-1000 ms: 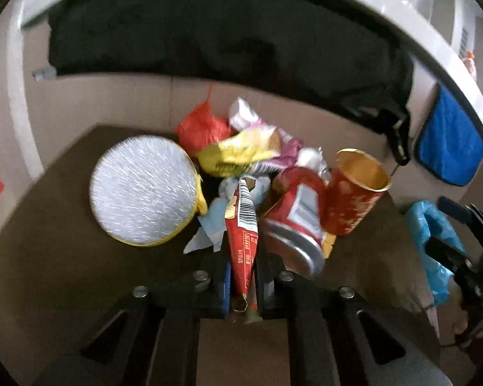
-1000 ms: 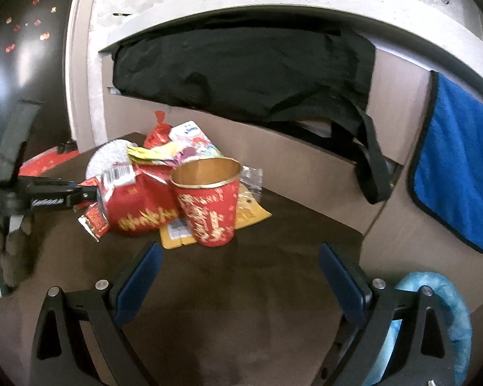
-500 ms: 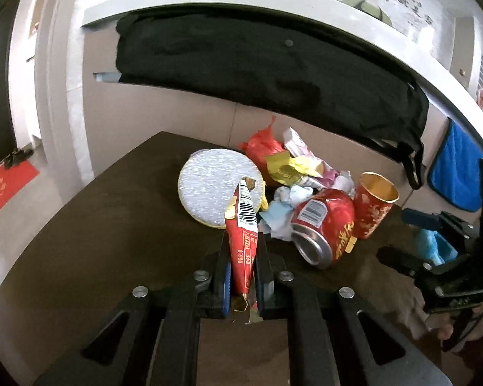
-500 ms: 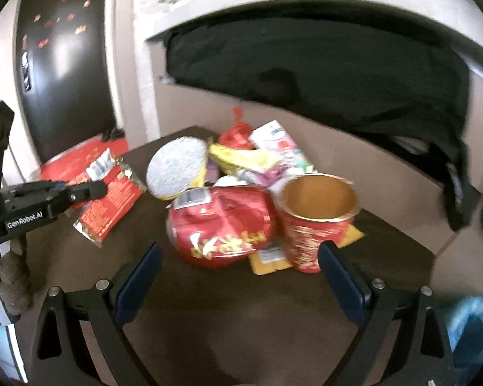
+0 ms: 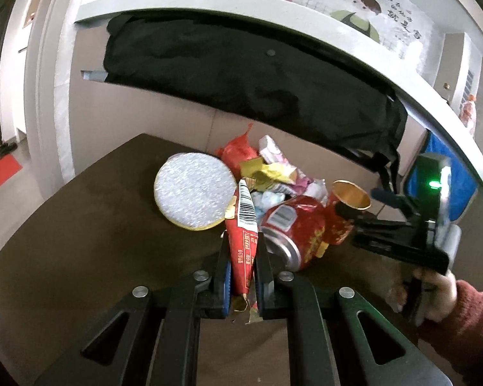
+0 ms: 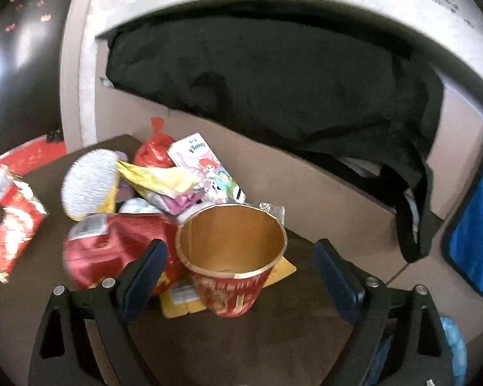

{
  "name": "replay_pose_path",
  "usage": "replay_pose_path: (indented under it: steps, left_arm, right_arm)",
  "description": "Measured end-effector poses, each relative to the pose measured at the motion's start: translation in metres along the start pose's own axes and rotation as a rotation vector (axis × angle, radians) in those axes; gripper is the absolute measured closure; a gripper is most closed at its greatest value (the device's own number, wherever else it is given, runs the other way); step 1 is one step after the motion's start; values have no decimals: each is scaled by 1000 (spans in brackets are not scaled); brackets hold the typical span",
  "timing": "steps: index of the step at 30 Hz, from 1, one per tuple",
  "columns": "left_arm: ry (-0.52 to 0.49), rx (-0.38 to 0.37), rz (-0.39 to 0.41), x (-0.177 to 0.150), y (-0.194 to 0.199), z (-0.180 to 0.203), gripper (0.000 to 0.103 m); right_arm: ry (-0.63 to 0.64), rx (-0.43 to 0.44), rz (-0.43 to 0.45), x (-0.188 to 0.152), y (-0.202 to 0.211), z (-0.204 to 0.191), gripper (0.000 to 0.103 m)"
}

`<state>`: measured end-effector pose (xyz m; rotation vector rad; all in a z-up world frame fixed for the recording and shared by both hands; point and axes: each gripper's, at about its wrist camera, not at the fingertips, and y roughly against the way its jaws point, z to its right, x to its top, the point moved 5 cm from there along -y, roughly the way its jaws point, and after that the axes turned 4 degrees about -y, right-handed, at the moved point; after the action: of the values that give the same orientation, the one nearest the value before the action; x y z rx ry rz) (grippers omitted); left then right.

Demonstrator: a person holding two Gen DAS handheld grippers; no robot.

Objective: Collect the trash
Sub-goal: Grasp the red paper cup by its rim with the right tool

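Since a second ago we pulled our left gripper (image 5: 243,257) back from the trash pile; our right gripper (image 6: 238,267) moved in on the red paper cup with gold lining (image 6: 232,257).

Dark brown tabletop (image 5: 80,225) sits against a beige wall panel under a grey counter draped with black cloth (image 5: 241,74). Left jaws are clamped on a red foil snack wrapper with barcode (image 5: 244,225), held upright. Right jaws, wide but just narrowing, flank the empty upright cup without touching. Beside it lie a dented red can (image 5: 293,228), a round silver foil lid (image 5: 194,189) and crumpled wrappers.
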<state>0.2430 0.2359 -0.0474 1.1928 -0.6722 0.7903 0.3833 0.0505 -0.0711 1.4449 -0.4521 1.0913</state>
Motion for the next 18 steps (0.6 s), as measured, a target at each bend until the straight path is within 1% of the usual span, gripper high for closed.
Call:
replay_pose_path:
  steps: [1, 2, 3, 5, 6, 11, 15, 18]
  left_arm:
    - [-3, -2, 0, 1, 0, 3, 91]
    - [-5, -5, 0, 2, -1, 6, 91]
    - [-8, -9, 0, 3, -1, 10, 91]
    - [-16, -17, 3, 7, -2, 18, 91]
    - [-20, -22, 5, 9, -2, 24, 91]
    - [-51, -53, 19, 19, -5, 61, 91]
    - [-98, -85, 30, 24, -10, 104, 91]
    - [-137, -122, 29, 26, -18, 147, 91]
  right_arm:
    - [-7, 10, -17, 0, -6, 3, 22]
    - [-19, 37, -44, 0, -10, 6, 41]
    - [-35, 61, -65, -2, -9, 9, 46]
    - [-89, 120, -69, -3, 0, 19, 46]
    - [-98, 132, -58, -5, 8, 21, 46]
    - [-84, 104, 10, -10, 52, 40, 46]
    - [-137, 95, 49, -15, 88, 74, 46]
    - [-186, 78, 76, -26, 117, 105, 46]
